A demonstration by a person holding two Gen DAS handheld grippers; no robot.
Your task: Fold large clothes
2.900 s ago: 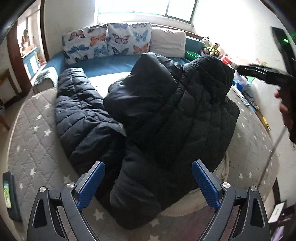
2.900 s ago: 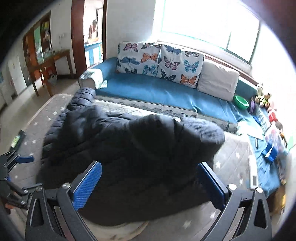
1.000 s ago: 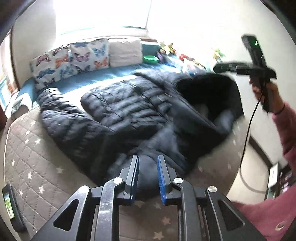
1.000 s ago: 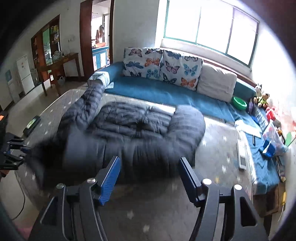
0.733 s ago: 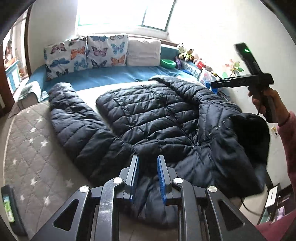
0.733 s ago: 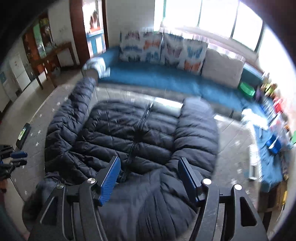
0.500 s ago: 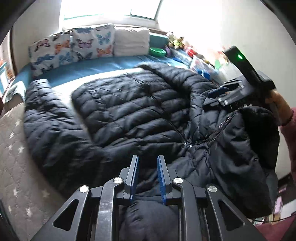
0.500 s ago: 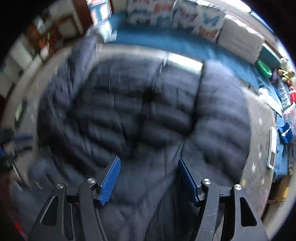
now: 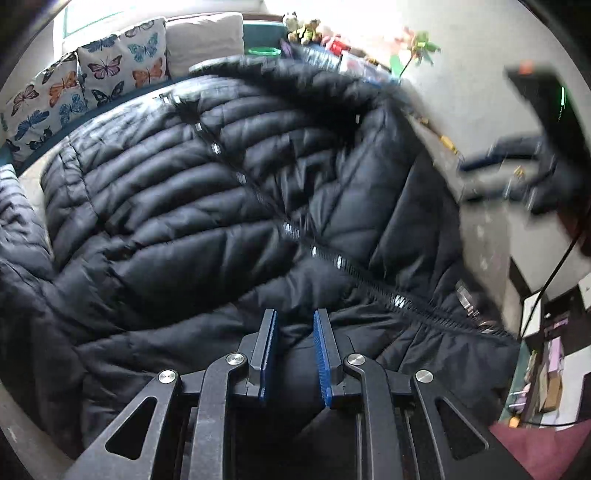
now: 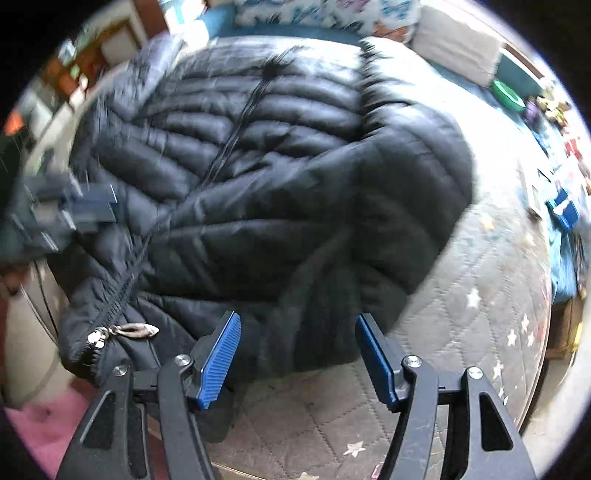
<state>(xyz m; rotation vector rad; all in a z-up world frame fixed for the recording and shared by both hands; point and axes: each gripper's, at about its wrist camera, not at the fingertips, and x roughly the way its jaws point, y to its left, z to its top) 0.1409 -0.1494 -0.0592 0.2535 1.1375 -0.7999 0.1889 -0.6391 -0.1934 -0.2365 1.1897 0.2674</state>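
Note:
A large black quilted puffer jacket (image 9: 207,206) lies front up on a grey quilted star-patterned bed, its zipper (image 9: 295,232) running down the middle. My left gripper (image 9: 294,343) is shut on the jacket's near hem. The jacket also fills the right wrist view (image 10: 280,177), its zipper pull (image 10: 136,329) at the near left. My right gripper (image 10: 297,354) is open, its jaws wide apart just above the jacket's near edge. The right gripper also shows blurred at the right of the left wrist view (image 9: 517,155).
Butterfly-print pillows (image 9: 92,77) and a plain pillow (image 9: 205,37) line a blue sofa behind the bed. Toys and clutter (image 9: 325,33) sit at the far right. The grey star mattress (image 10: 480,295) shows to the right of the jacket. The left gripper appears blurred at the left (image 10: 62,210).
The jacket has been spread open and pulled toward me. My left gripper stays shut on the hem. My right gripper has dropped close to the jacket's near edge, still open.

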